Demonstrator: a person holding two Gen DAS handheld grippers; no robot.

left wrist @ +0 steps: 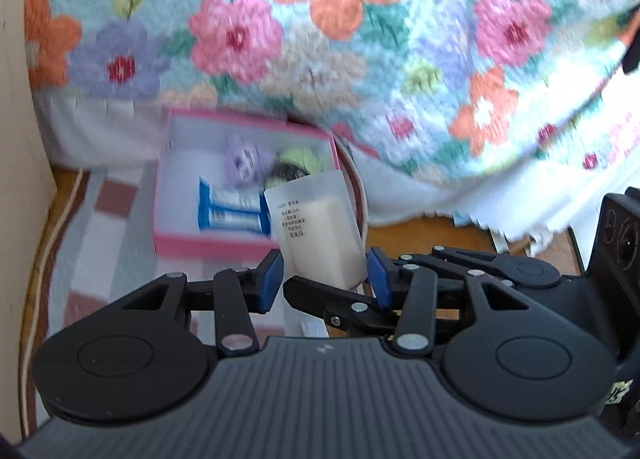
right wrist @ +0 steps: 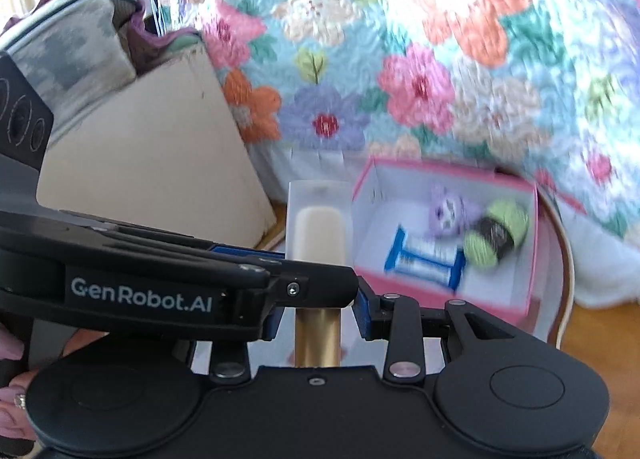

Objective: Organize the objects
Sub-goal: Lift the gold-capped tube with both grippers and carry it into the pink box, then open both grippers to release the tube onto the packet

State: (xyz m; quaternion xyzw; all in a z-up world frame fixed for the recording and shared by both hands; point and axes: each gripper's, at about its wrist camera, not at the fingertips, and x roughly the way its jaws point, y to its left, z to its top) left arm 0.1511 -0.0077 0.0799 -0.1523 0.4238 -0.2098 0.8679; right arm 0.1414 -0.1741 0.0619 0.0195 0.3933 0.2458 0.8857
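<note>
A frosted bottle with a gold cap [right wrist: 318,227] holds cream lotion; it also shows in the left wrist view [left wrist: 316,227]. My right gripper [right wrist: 318,315] is shut on its gold cap end. My left gripper [left wrist: 326,279] stands around the bottle's body with its blue pads [left wrist: 270,279] a little apart from it, jaws open. A pink box [left wrist: 168,195] on the floor holds a blue packet [left wrist: 232,211], a purple toy [left wrist: 244,159] and a green yarn ball [left wrist: 298,163]. The box [right wrist: 532,259] sits just right of the bottle in the right wrist view.
A floral quilt [left wrist: 340,39] hangs over the bed behind the box. A beige cabinet side [right wrist: 160,163] stands at the left with a grey bag [right wrist: 80,35] on top. A checked rug [left wrist: 92,227] covers the wooden floor [left wrist: 432,231].
</note>
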